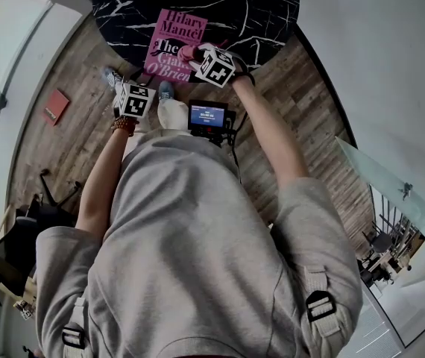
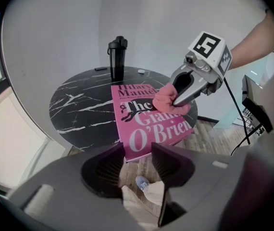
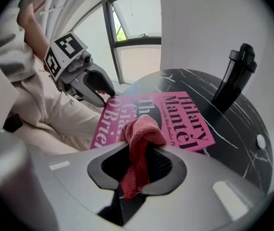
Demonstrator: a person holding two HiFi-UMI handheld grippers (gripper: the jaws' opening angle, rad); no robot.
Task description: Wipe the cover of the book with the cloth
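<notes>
Book (image 1: 169, 37): pink cover, flat on the round black table (image 2: 79, 105).
Cloth (image 3: 139, 131): pink, bunched on the book's middle, clamped between the right gripper (image 3: 141, 150) jaws.
Left gripper (image 2: 138, 153): jaws apart, empty, off the book's near edge.
Bottle (image 2: 117, 58): upright beyond the book.

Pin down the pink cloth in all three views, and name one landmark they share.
Head view: cloth top centre, on the book.
Left gripper view: cloth right of centre, on the book under the right gripper.
Right gripper view: cloth centre, clamped in the jaws, bunched end on the book.
Shared landmark: the pink book with its large title lettering.
</notes>
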